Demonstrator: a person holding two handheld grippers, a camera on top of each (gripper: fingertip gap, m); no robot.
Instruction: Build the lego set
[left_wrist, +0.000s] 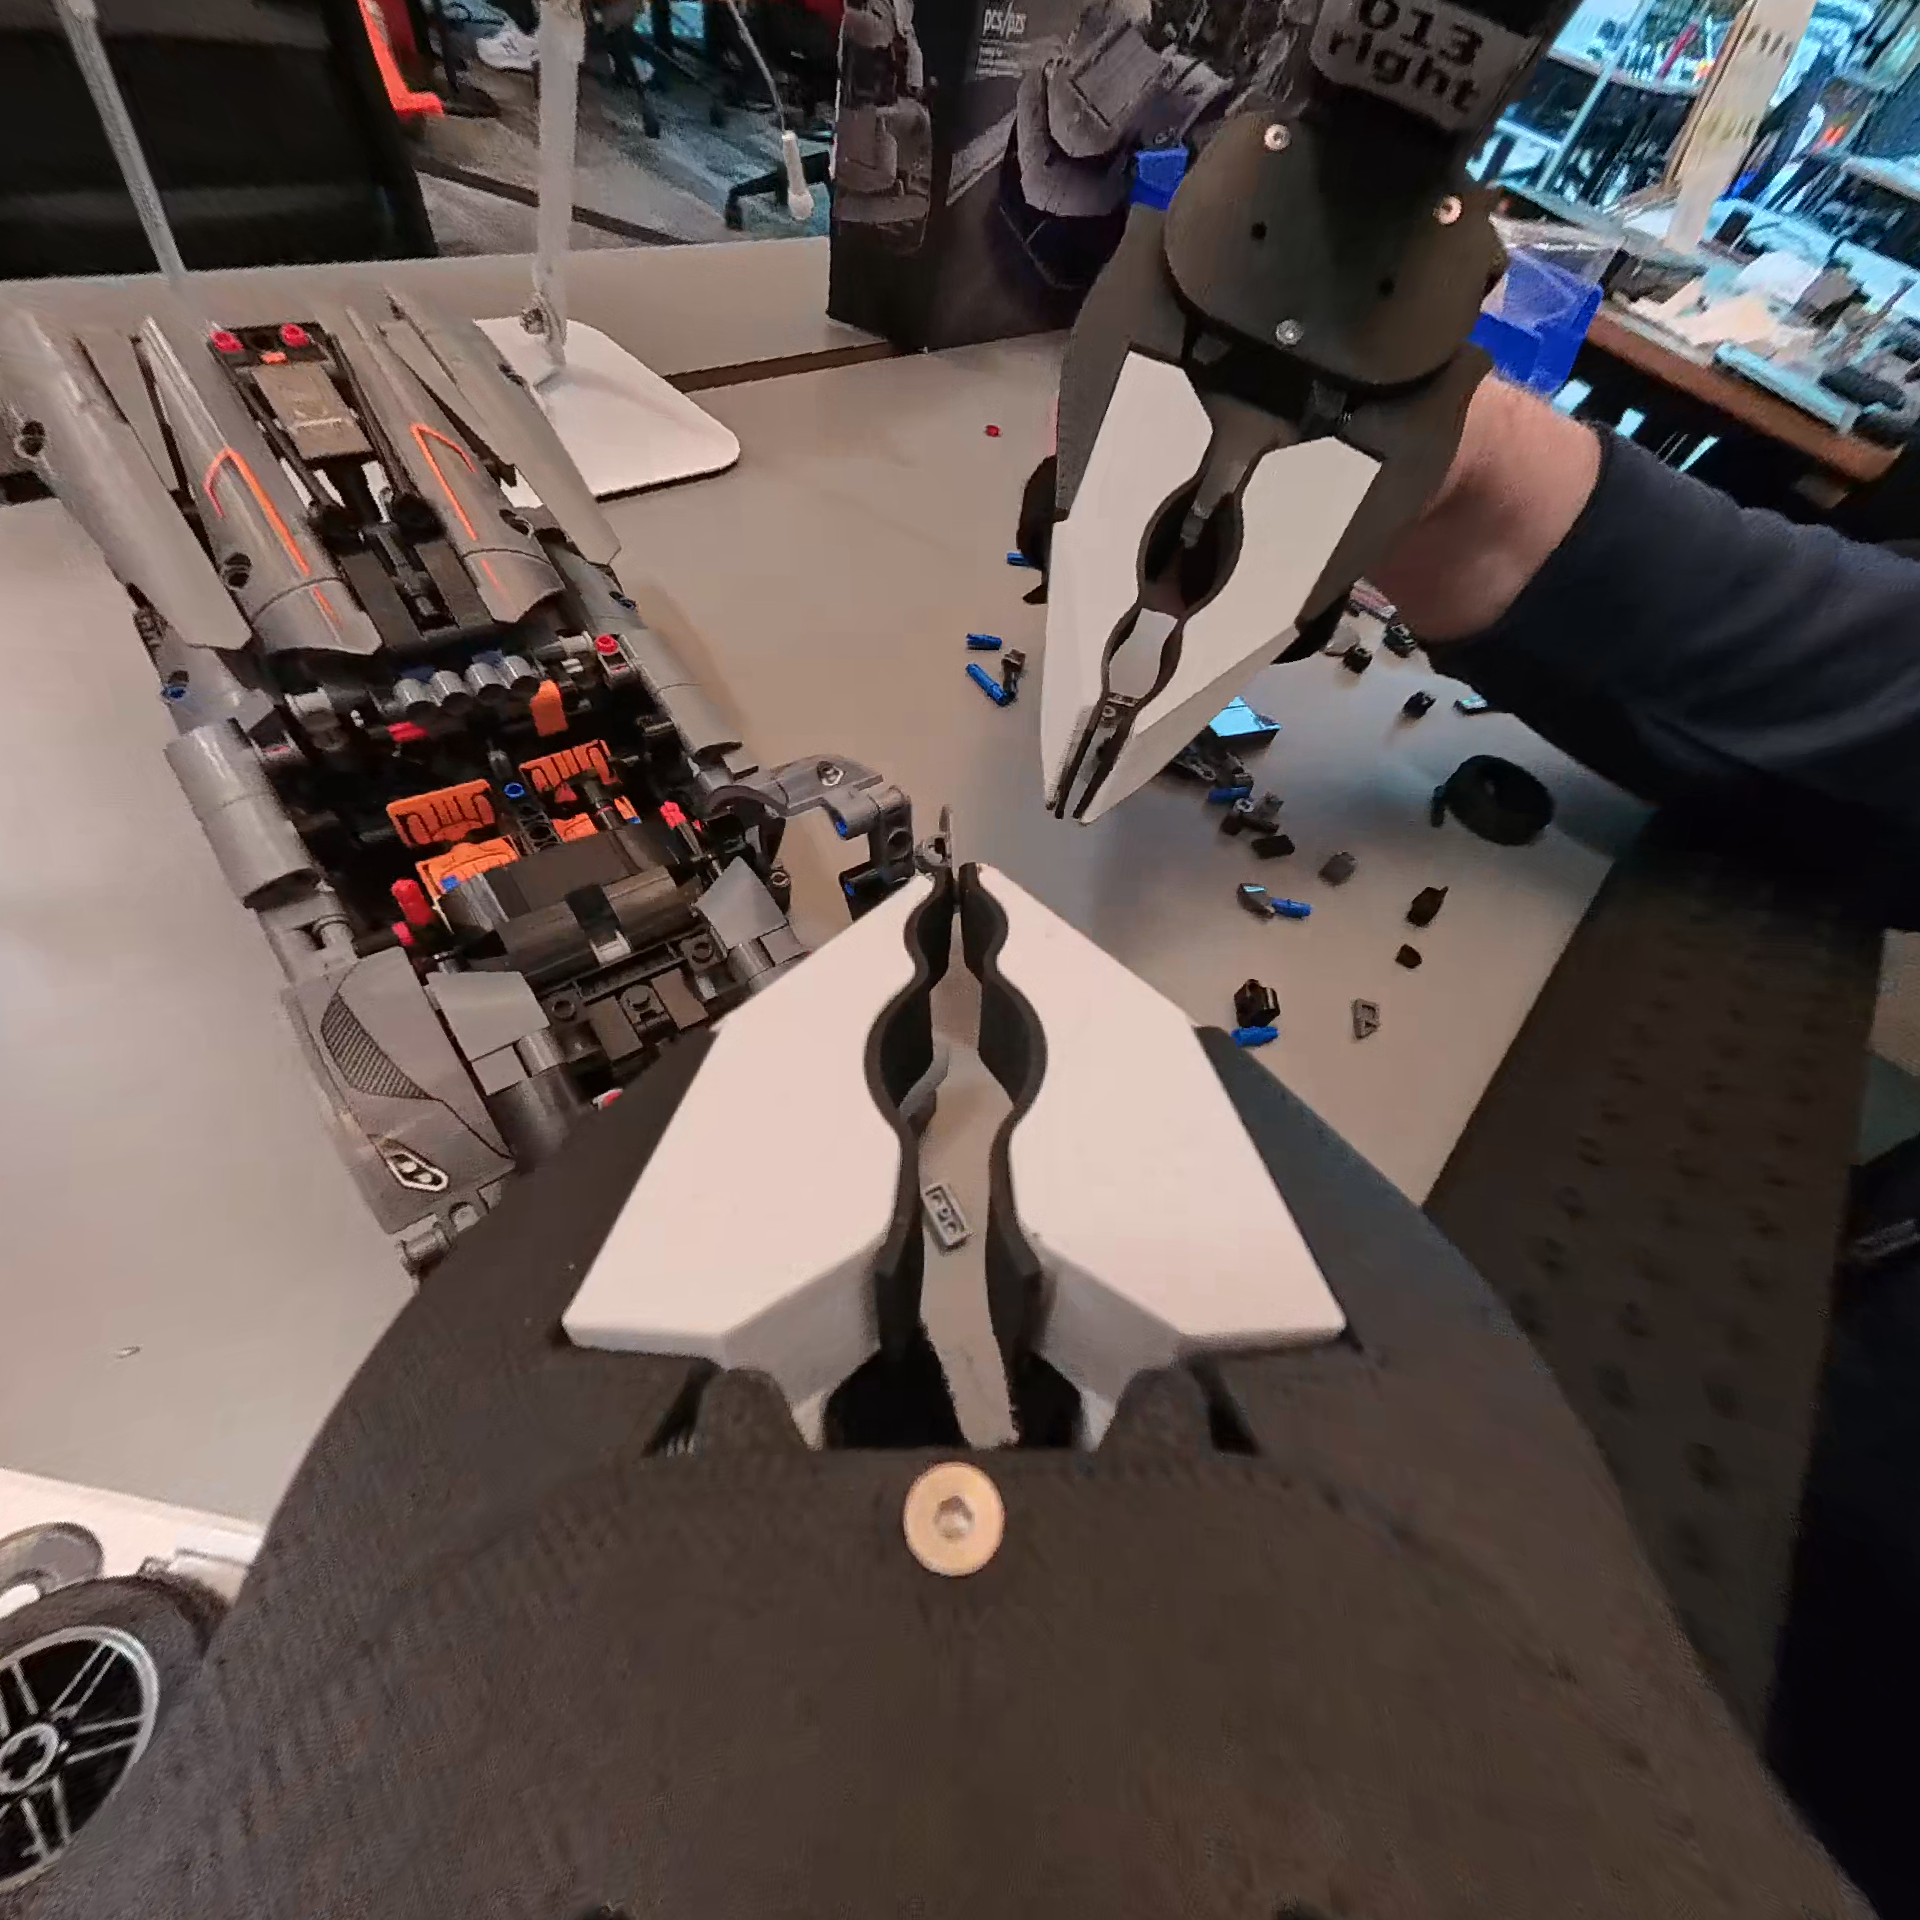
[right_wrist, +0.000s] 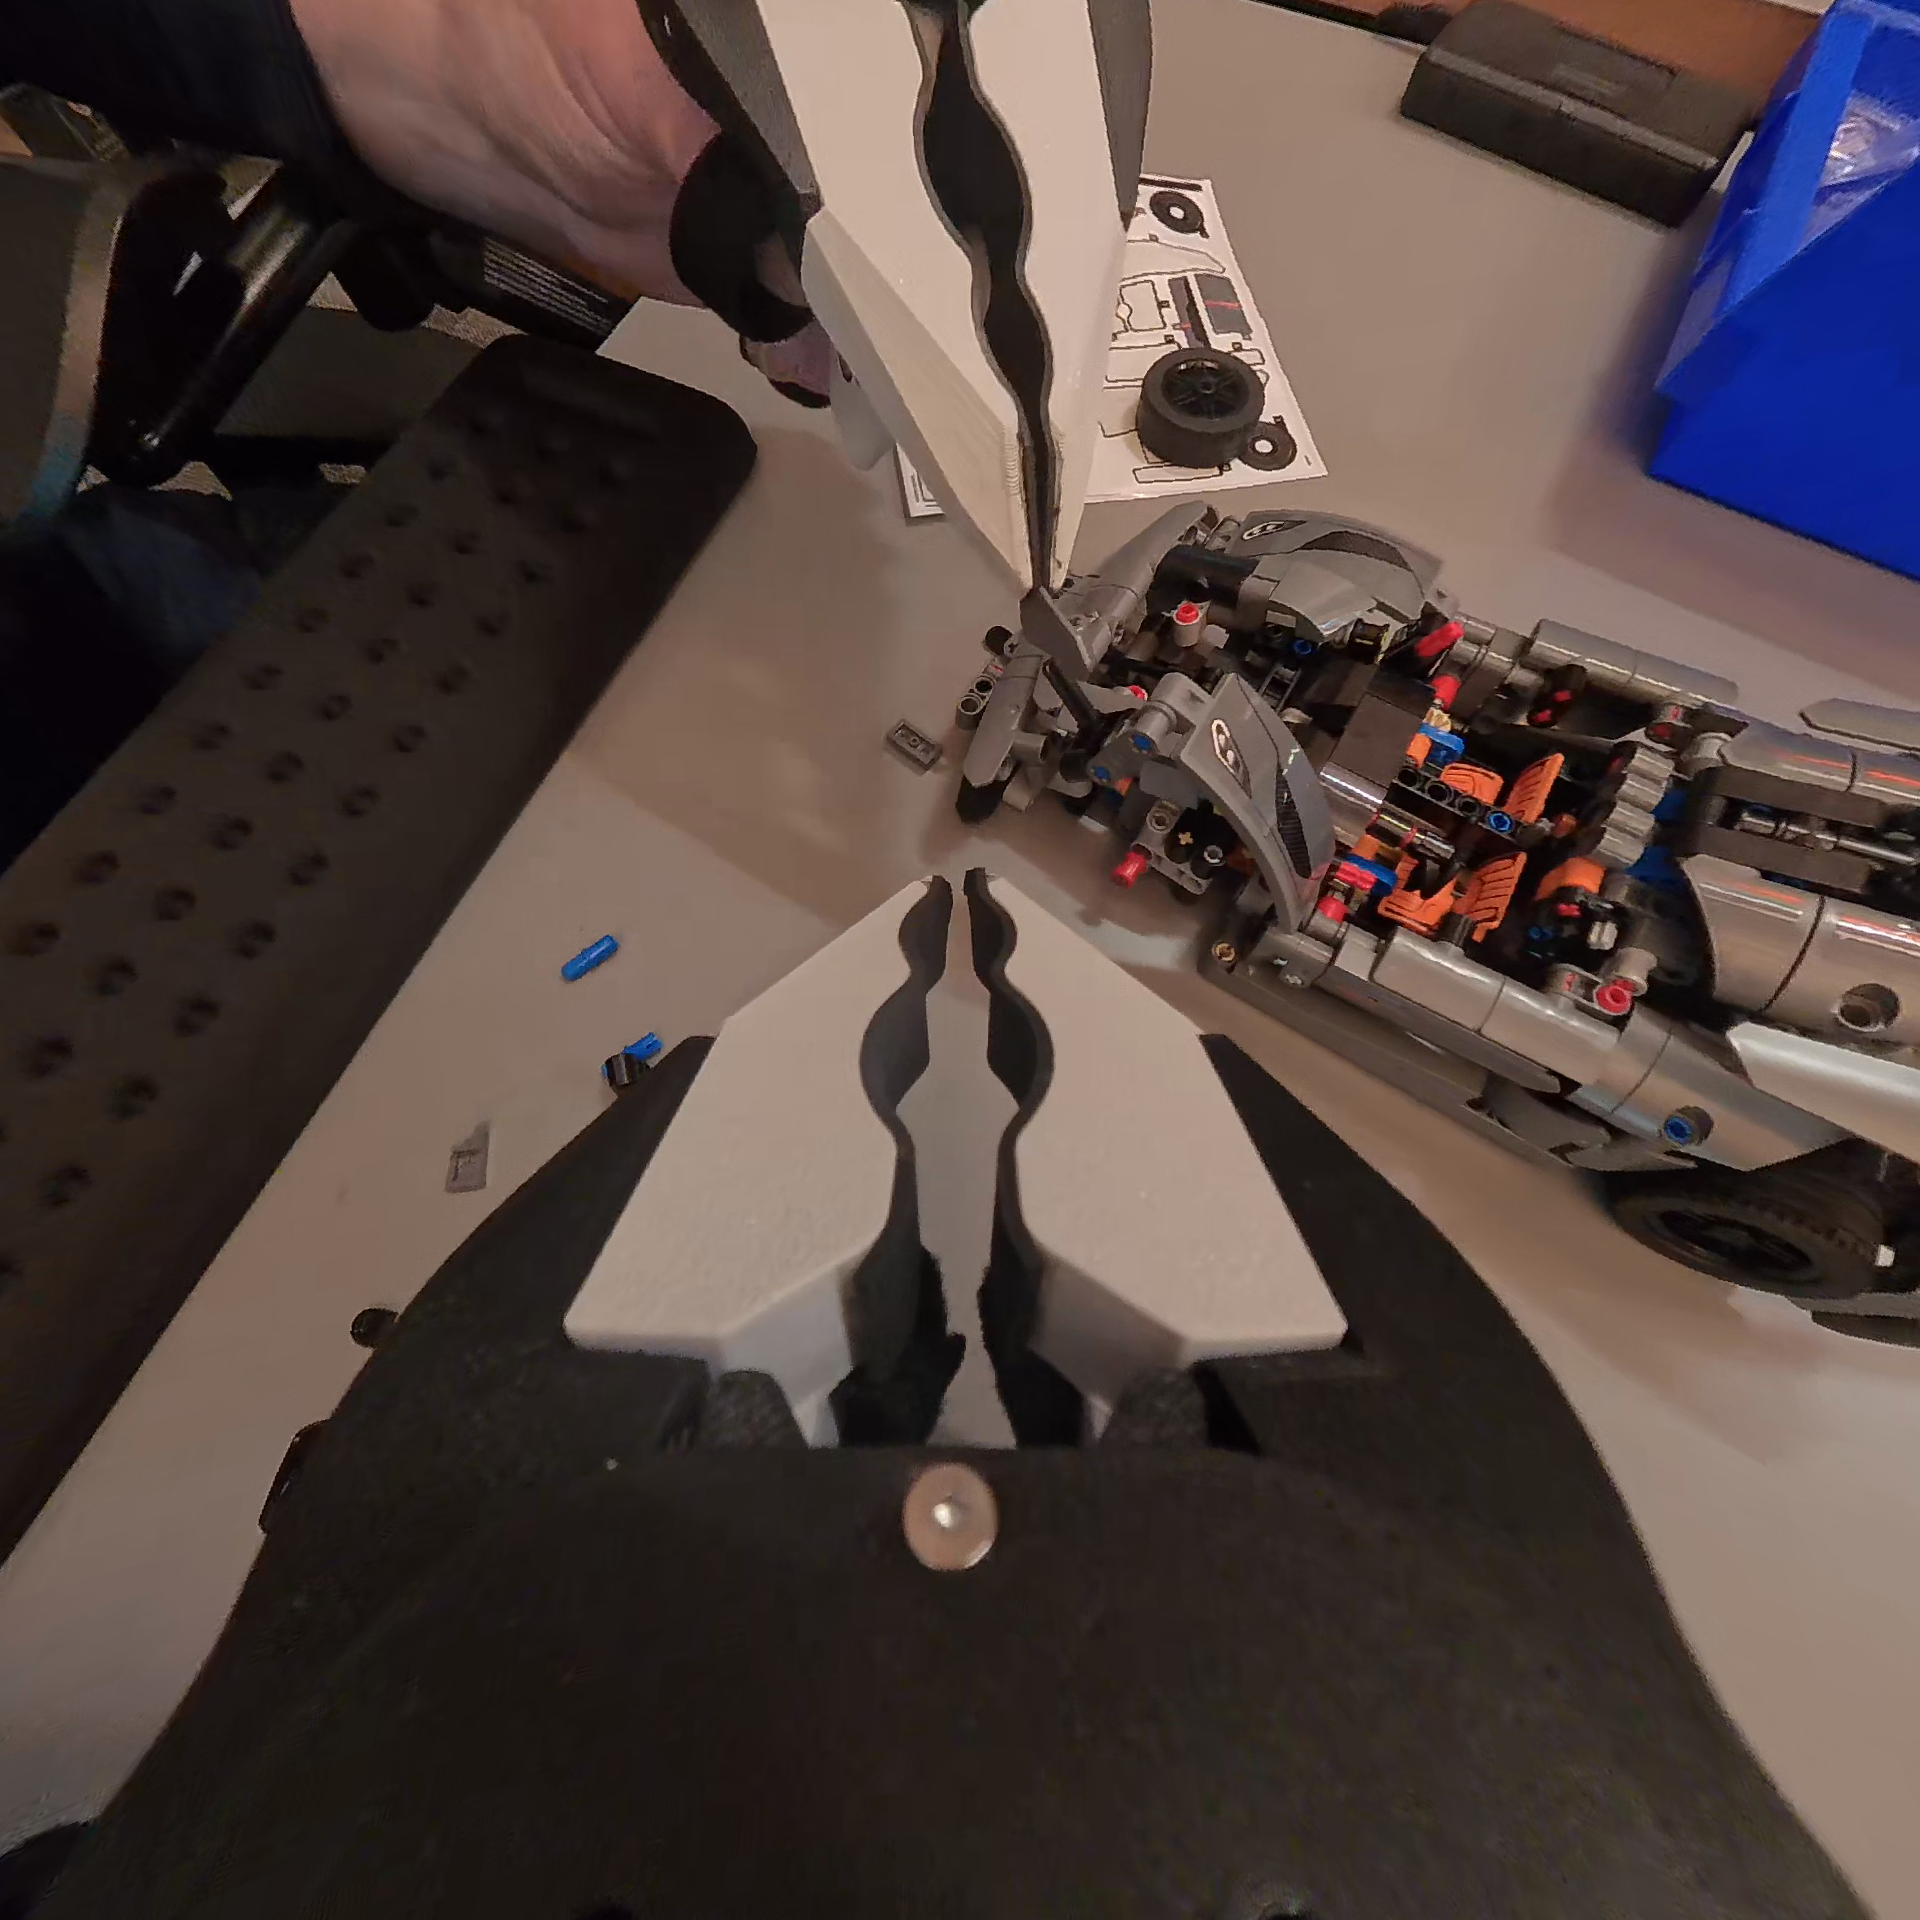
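The grey, black and orange lego car (left_wrist: 416, 727) lies on the grey table, also in the right wrist view (right_wrist: 1455, 810). My left gripper (left_wrist: 954, 873) is at the car's front corner, shut on a grey panel piece (right_wrist: 1065, 623) of the front assembly; it comes down from the top in the right wrist view (right_wrist: 1039, 577). My right gripper (right_wrist: 961, 883) hovers over the table just in front of the car with its jaws almost together and nothing between them; it also shows in the left wrist view (left_wrist: 1070, 805). A small grey plate (right_wrist: 914, 743) lies on the table by the car's nose.
Loose blue pins and black pieces (left_wrist: 1257, 904) and a black tyre (left_wrist: 1496, 800) lie to the right. A sheet (right_wrist: 1195, 260) with a wheel (right_wrist: 1200, 405) on it, a blue bin (right_wrist: 1797, 312), a black perforated mat (right_wrist: 260, 779) and a dark box (left_wrist: 935, 156) surround the work area. Tip to tip, the grippers are about 6 cm apart. The left tips stand about 10 cm off the small grey plate (right_wrist: 914, 743). Look for it in the left wrist view (left_wrist: 947, 1219) too.
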